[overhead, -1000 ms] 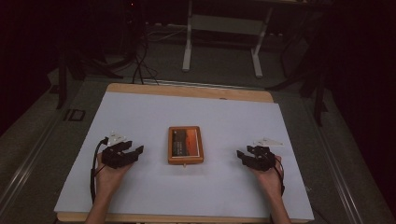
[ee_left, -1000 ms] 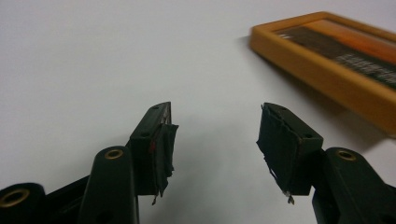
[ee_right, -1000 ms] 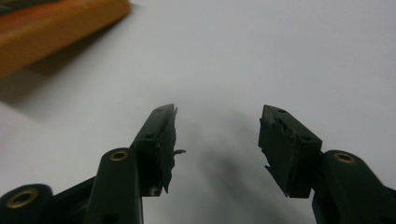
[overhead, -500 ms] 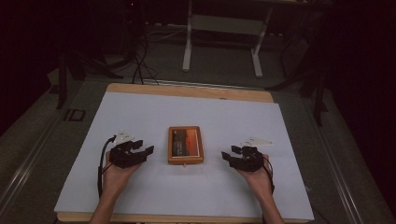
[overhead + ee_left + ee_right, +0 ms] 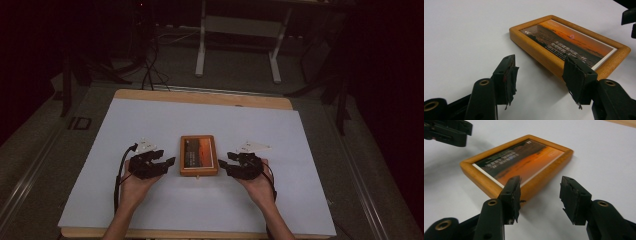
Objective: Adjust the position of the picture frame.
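A wooden picture frame [image 5: 199, 155] lies flat near the worktop's [image 5: 150, 115] front edge. The left tongs [image 5: 169, 161] and right tongs [image 5: 223, 164] flank it, both open and empty; the right tongs' jaws have just been closing.

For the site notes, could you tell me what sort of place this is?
Probably a lab or recording workshop: a white-covered table on a bare floor, loose cables behind it, and a metal stand in the dim background.

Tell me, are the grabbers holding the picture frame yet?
No. Both the left gripper and right gripper are open beside the flat orange wooden picture frame, holding nothing.
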